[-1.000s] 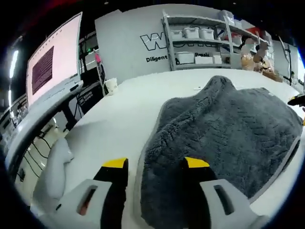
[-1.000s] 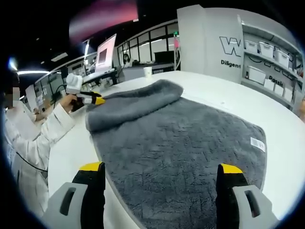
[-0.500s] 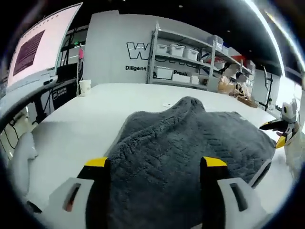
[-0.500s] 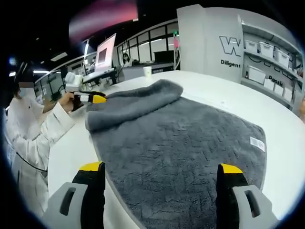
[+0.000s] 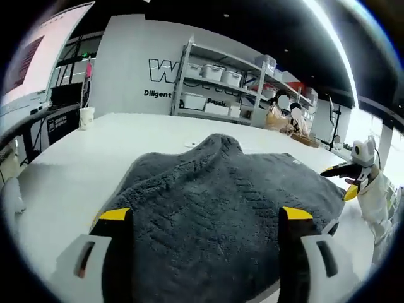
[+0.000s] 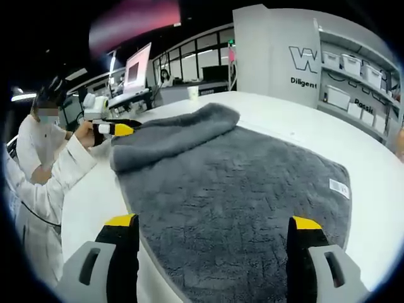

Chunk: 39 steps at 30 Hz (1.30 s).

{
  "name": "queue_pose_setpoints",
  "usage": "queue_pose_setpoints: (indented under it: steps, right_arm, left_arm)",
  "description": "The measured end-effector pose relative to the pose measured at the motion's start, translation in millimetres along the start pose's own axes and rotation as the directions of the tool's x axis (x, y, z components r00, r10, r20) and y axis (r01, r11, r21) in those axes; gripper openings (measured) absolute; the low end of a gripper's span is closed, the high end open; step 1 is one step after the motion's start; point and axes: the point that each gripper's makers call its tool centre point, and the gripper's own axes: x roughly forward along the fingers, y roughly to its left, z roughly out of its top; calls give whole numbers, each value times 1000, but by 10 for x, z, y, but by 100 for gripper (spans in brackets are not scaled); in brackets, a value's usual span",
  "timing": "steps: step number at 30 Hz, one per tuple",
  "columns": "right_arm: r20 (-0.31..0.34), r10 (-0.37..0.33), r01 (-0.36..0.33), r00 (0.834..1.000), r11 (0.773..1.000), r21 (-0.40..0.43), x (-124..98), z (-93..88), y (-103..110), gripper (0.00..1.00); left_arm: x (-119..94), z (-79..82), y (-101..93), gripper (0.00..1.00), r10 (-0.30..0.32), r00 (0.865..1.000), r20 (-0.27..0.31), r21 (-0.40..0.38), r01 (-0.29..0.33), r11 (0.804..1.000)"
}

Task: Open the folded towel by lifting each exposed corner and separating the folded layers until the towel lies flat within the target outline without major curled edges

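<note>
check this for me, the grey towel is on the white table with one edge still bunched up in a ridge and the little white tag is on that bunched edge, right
Not quite. The grey towel does lie on the white table with one edge bunched in a ridge, but the little white tag sits on the flat part near the opposite edge, away from the ridge. The right gripper view shows this.

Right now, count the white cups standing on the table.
1. A single white cup stands on the table beyond the grey towel, toward the monitors; it also appears in the right gripper view. Others may be hidden.
</note>
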Motion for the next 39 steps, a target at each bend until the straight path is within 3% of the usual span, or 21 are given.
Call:
queue_pose_setpoints:
  steps: [11, 20, 23, 28, 30, 33, 36, 39]
  right_arm:
    - [30, -17, 16, 999, 1000, 25, -51, 23, -93, 99]
    - [54, -122, 119, 991, 991, 60, -224, -14, -417, 98]
    - [39, -145, 144, 989, 989, 15, -267, -61, -481, 90]
    - [64, -203, 197, 977, 977, 86, -296, -64, -639, 85]
    - [86, -237, 229, 968, 969, 93, -322, -62, -747, 75]
    - [69, -262, 252, 963, 960, 124, -355, -129, -845, 63]
    - [98, -333, 321, 938, 940, 117, -418, -82, -976, 63]
    - [148, -346, 324, 926, 933, 154, -446, -11, -1014, 56]
  left_arm:
    - [45, -39, -140, 99, -34, 999, -30, 45, 35, 998]
    - [34, -67, -162, 98, -39, 998, -47, 48, 41, 998]
    - [28, -71, -153, 97, -30, 998, -51, 59, 33, 998]
    - [21, -79, -150, 96, -27, 998, -54, 56, 30, 998]
    - [20, -77, -154, 96, -28, 998, -52, 56, 31, 998]
    - [16, -78, -156, 95, -26, 998, -53, 58, 29, 998]
    - [12, -87, -149, 95, -20, 998, -56, 64, 24, 998]
    - [13, -91, -150, 94, -20, 998, -58, 66, 24, 998]
